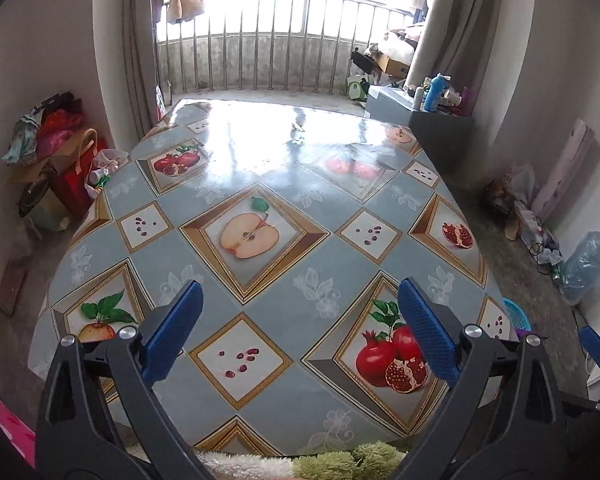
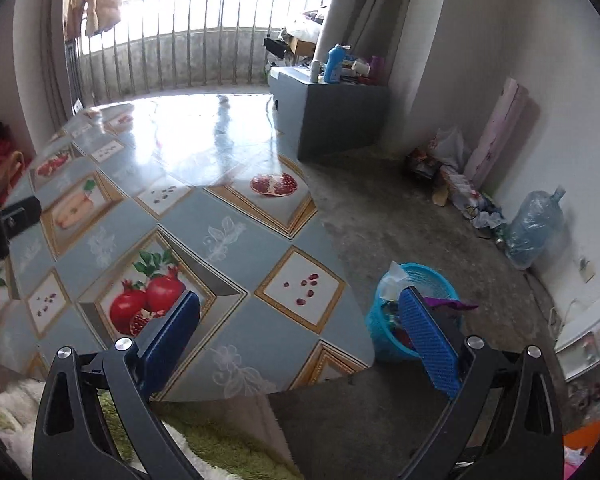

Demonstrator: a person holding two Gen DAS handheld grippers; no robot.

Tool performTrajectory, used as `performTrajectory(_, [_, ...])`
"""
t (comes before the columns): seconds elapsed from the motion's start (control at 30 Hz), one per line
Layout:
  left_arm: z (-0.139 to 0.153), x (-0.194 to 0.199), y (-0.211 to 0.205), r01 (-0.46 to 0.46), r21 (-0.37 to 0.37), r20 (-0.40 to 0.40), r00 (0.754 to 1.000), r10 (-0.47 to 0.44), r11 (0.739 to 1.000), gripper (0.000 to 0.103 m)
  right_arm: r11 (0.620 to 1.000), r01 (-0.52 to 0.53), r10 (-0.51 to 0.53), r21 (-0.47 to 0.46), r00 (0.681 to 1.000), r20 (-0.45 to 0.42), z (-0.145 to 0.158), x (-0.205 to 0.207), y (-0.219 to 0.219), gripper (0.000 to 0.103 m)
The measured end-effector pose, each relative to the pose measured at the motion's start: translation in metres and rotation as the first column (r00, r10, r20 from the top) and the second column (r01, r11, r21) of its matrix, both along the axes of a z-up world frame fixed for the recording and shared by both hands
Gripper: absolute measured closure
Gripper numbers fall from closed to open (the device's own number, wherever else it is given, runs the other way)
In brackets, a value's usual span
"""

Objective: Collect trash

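The trash (image 2: pixel 396 312) is seen gathered in a blue basket (image 2: pixel 440 280) that stands on the concrete floor (image 2: pixel 380 208) just beside the near right corner of the desk (image 2: pixel 236 216); a purple wrapper (image 2: pixel 452 303) hangs over its rim and a pale bag (image 2: pixel 392 276) sticks up at its back (the rest of the contents are partly hidden by a finger). The right claw (image 2: pixel 300 326) is held open with nothing between its blue pads (image 2: pixel 428 344), one pad over the desk's edge and the other in front of the basket. In the left wrist view only a sliver of the basket's rim (image 1: pixel 518 318) is seen past the desk's right edge. The left claw (image 1: pixel 298 328) is likewise spread wide and empty, poised above the desk's fruit-patterned cloth (image 1: pixel 252 236), on which no loose item is seen. Beyond the desk, a grey cabinet (image 2: pixel 340 116) carrying a blue bottle (image 2: pixel 334 64) is placed near the balcony railing (image 1: pixel 260 40), and a large water jug (image 2: pixel 534 220) is set against the right wall, with a heap of bags (image 2: pixel 460 188) beside it.
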State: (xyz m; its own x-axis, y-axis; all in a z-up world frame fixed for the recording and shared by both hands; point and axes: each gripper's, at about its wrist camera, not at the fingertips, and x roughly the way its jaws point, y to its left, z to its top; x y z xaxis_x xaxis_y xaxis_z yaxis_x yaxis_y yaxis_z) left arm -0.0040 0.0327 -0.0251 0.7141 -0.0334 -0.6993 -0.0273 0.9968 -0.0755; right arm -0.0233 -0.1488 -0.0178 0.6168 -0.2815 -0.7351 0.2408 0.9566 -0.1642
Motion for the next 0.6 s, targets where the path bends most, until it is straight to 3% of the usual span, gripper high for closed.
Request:
performTrajectory(0.1, [-0.003, -0.001, -0.002, -0.009, 0.022, -0.022, 1.000, 0.009, 1.000, 0.009, 0.999, 0.021, -0.021, -0.034, 1.000, 0.010, 0.004, 0.000, -0.004, 0.006])
performTrajectory(0.3, [-0.025, 0.005, -0.008, 0.003, 0.073, -0.136, 0.991, 0.007, 0.997, 0.009, 1.000, 0.027, -0.026, 0.009, 0.998, -0.059, -0.005, 0.006, -0.016, 0.006])
performTrajectory(0.6, [-0.039, 0.011, -0.023, 0.061, 0.100, -0.203, 0.978, -0.040, 0.993, 0.009, 0.995, 0.092, -0.089, 0.030, 0.990, -0.110, -0.014, 0.012, -0.037, 0.006])
